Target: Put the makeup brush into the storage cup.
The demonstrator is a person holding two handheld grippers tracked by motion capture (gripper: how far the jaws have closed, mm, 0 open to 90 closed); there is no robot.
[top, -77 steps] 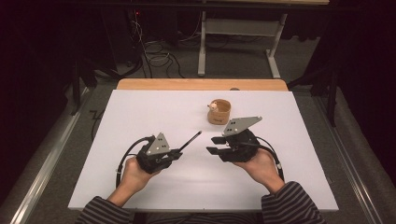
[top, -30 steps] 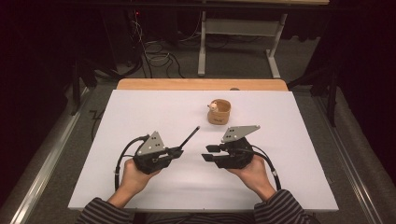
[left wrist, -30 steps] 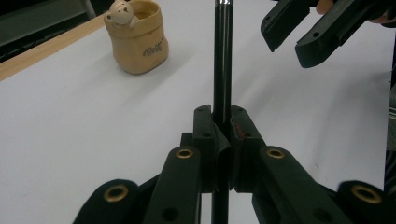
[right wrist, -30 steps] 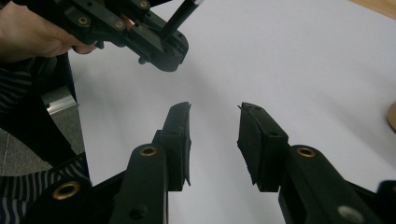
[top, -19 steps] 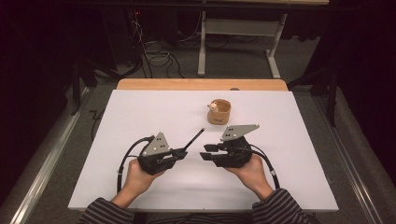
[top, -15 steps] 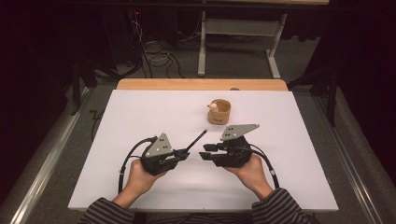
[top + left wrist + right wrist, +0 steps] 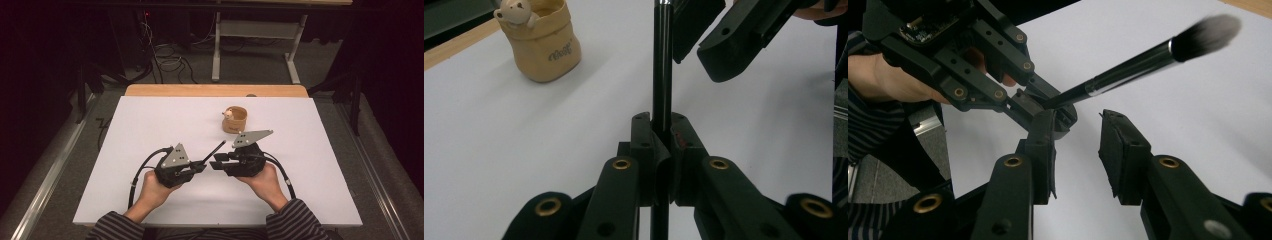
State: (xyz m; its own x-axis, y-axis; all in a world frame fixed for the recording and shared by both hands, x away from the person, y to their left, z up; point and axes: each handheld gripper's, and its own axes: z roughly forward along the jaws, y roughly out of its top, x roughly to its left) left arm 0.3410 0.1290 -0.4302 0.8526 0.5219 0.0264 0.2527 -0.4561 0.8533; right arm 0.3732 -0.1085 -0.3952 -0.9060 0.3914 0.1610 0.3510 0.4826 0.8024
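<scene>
Right gripper (image 7: 216, 164) edged inward, fingers narrowing beside the clamped brush (image 7: 214, 150).

The surface (image 7: 150, 130) in front of me is white, with a wooden strip (image 7: 200, 90) along its far edge. A tan fabric pouch (image 7: 235, 120) stands upright on the far half, a small bear figure (image 7: 519, 12) at its rim. Beyond the surface, cables (image 7: 167, 55) lie on the floor (image 7: 250, 65) beside a white frame (image 7: 255, 35).
</scene>
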